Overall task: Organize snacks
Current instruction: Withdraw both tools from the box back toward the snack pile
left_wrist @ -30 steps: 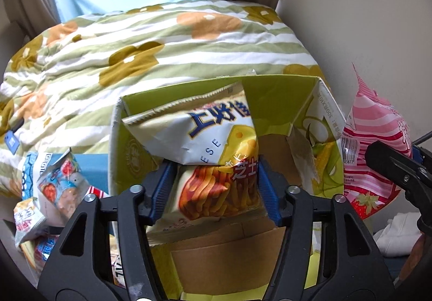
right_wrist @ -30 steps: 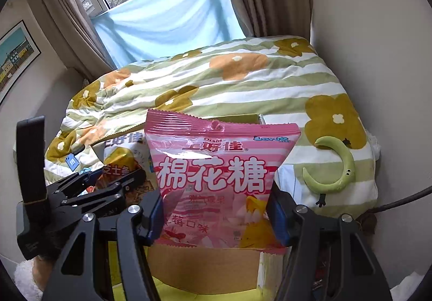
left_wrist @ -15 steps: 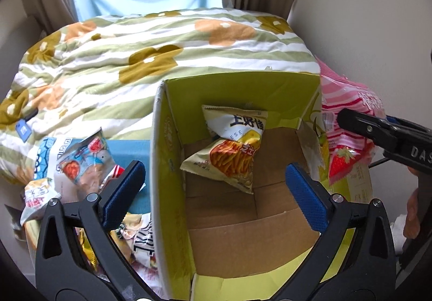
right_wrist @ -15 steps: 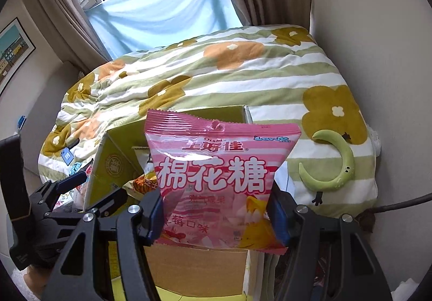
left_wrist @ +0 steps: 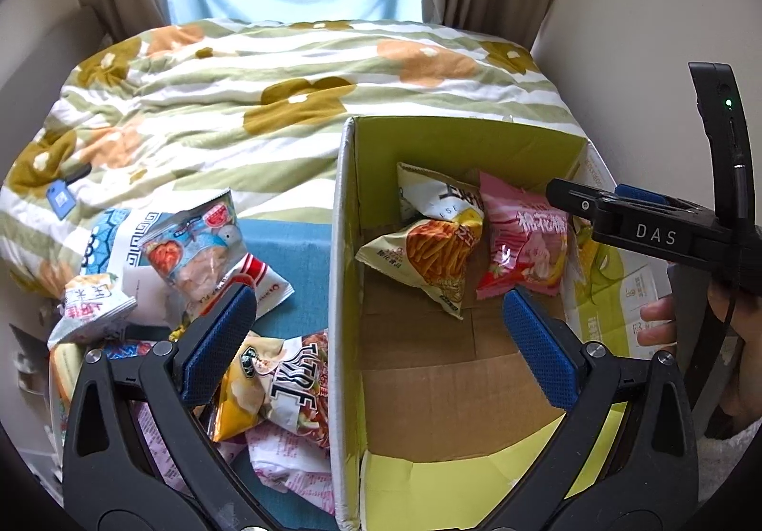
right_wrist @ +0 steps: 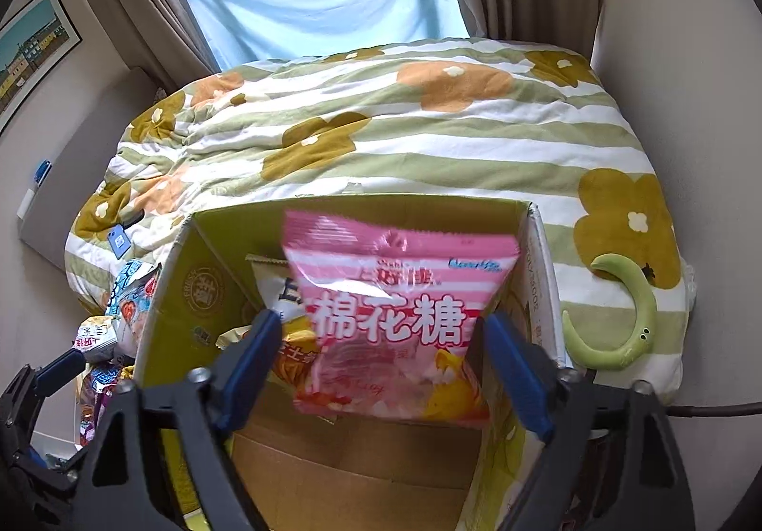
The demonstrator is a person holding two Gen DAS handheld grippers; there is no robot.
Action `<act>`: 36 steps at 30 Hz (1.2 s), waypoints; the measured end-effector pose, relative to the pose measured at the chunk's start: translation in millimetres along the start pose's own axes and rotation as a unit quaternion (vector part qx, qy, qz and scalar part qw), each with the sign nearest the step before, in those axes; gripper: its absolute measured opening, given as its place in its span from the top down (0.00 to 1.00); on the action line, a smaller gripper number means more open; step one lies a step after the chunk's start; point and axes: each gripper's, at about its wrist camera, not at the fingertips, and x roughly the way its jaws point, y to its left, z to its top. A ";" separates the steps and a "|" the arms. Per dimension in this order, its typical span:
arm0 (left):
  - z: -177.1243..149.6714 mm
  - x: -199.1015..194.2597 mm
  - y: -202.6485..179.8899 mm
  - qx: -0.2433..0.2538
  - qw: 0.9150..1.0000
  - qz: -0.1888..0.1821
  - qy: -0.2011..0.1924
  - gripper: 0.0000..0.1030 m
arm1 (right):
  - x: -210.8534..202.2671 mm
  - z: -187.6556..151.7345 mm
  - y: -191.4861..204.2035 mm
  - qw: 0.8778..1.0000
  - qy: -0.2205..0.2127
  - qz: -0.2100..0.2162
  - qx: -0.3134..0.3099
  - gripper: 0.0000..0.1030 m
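Hovering above the cardboard box's [left_wrist: 347,293] left wall, the left gripper [left_wrist: 376,340] is spread wide, holding nothing. The loose snack packets [left_wrist: 190,255] beside the box show clearly only in its view. The right gripper [right_wrist: 381,355] hangs over the box, jaws apart around the pink marshmallow bag [right_wrist: 395,321]; contact cannot be told. The bag sits inside against the cheese-stick bag [left_wrist: 428,250].

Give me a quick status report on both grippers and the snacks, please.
Left gripper open, empty. Right gripper open, pink marshmallow bag released into cardboard box beside cheese-stick bag. More snacks wait left of box; nothing blocking.
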 end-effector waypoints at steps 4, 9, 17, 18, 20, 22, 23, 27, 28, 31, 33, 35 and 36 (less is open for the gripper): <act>-3.4 -6.6 -0.1 0.002 1.000 -0.007 -0.003 0.00 | -11.6 -11.8 -5.1 1.000 -0.015 -0.008 0.006 0.02; -7.8 -26.4 1.7 0.008 1.000 -0.017 -0.021 0.00 | -30.4 -19.3 -9.7 1.000 -0.023 -0.012 0.016 0.02; -14.0 -83.7 22.2 0.031 0.997 -0.035 -0.063 0.00 | -95.3 -32.8 13.9 0.997 -0.072 -0.027 0.019 0.02; -16.4 -92.8 27.2 0.036 0.996 -0.036 -0.068 0.00 | -106.2 -36.1 19.9 0.996 -0.082 -0.029 0.018 0.02; -21.1 -111.7 40.2 0.043 0.995 -0.037 -0.079 0.00 | -126.0 -43.5 33.1 0.994 -0.099 -0.035 0.023 0.02; -27.6 -130.0 56.3 0.046 0.994 -0.043 -0.092 0.00 | -145.5 -50.9 46.2 0.992 -0.118 -0.031 0.034 0.02; -30.9 -138.0 65.2 0.046 0.993 -0.045 -0.098 0.00 | -155.2 -55.2 54.1 0.990 -0.129 -0.027 0.039 0.02; -46.9 -162.4 102.3 0.045 0.992 -0.042 -0.106 0.00 | -185.2 -75.1 90.1 0.986 -0.158 -0.019 0.048 0.02; -51.3 -166.6 111.8 0.046 0.992 -0.040 -0.106 0.00 | -190.0 -79.9 99.4 0.986 -0.161 -0.021 0.047 0.02; -65.9 -175.6 140.8 0.050 0.993 -0.037 -0.101 0.00 | -196.9 -96.3 126.0 0.985 -0.165 -0.033 0.047 0.02; -75.3 -178.6 158.8 0.056 0.993 -0.038 -0.097 0.00 | -198.1 -109.1 140.8 0.984 -0.166 -0.035 0.052 0.02; -85.5 -178.5 172.4 0.064 0.993 -0.042 -0.092 0.00 | -197.0 -122.5 154.6 0.984 -0.166 -0.036 0.061 0.02; -91.1 -176.8 177.3 0.068 0.993 -0.045 -0.089 0.00 | -195.8 -129.8 161.0 0.984 -0.164 -0.036 0.066 0.02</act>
